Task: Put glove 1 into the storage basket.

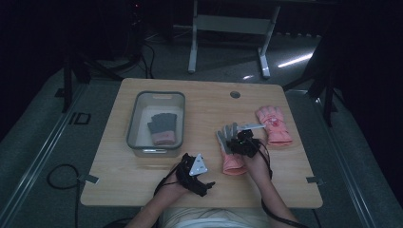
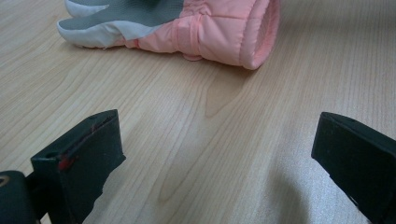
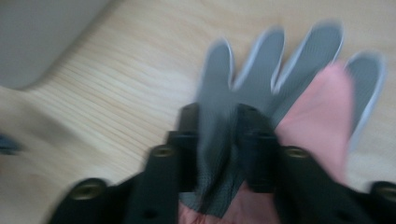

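Note:
A pink glove with a grey palm (image 1: pixel 230 151) lies palm up at the table's middle right. My right gripper (image 1: pixel 241 141) sits over it, shut on a fold of the grey palm fabric (image 3: pixel 218 154); the glove's grey fingers (image 3: pixel 275 65) spread beyond the jaws. My left gripper (image 1: pixel 205 179) rests low near the front edge, open and holding nothing; its view faces the glove's pink cuff (image 2: pixel 233 32) across bare wood. A second pink glove (image 1: pixel 273 124) lies back up at the right. A third, grey-and-pink glove (image 1: pixel 163 127) is inside the grey bin (image 1: pixel 134 124).
The bin stands at the table's back left. A round cable hole (image 1: pixel 235 94) is near the far edge. Cables trail from both grippers over the front edge. A white desk frame (image 1: pixel 228 28) stands on the floor beyond the table.

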The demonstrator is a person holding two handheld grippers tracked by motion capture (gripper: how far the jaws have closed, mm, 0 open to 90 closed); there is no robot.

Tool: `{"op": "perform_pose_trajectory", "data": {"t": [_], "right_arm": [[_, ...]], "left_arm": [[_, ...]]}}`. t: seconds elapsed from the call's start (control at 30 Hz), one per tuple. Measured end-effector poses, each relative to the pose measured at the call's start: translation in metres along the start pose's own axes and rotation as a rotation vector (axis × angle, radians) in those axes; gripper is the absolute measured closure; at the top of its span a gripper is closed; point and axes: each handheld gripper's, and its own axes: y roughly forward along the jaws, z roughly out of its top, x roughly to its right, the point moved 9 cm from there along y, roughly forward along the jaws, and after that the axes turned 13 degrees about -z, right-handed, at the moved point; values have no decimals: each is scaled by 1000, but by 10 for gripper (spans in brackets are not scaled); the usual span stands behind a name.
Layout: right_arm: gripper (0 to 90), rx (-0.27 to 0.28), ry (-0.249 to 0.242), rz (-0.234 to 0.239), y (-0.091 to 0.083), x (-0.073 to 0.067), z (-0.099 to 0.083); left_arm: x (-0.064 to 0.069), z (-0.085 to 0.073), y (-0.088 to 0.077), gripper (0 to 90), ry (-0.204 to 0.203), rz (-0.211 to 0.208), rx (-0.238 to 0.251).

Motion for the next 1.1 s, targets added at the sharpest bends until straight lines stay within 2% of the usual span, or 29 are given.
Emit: {"op": "perform_pose_trajectory", "data": {"t": [0.07,0.13,0.2,0.3,0.43,0.57,0.6,0.63,0.77,0.8,0.97,1.1], "right_arm": [[623,50,-14,-3,-14,6,11],[590,103,-21,-16,-28,22,21],[589,142,-20,-47,-38,46,29],[594,155,11,-110,-43,91,34],[588,147,44,-184,-37,144,38],[540,106,40,-245,-18,180,33],[540,106,40,-245,-18,180,33],[535,78,44,-271,-4,196,31],[522,36,53,-288,15,212,29],[521,17,55,-290,21,215,27],[505,-37,43,-294,40,217,19],[506,-52,27,-294,49,216,12]], "left_arm": [[0,0,0,16,-1,2,1],[0,0,-1,15,0,-4,6],[1,0,-1,15,1,-4,10],[1,0,0,15,8,-2,2],[0,0,0,15,10,1,-1],[0,0,1,15,13,4,-7],[0,0,1,15,13,4,-7],[0,0,1,15,14,4,-7],[1,0,1,15,12,3,-6],[1,0,1,15,23,7,-7],[0,0,2,15,24,12,-13],[1,-1,2,15,27,12,-20]]}}
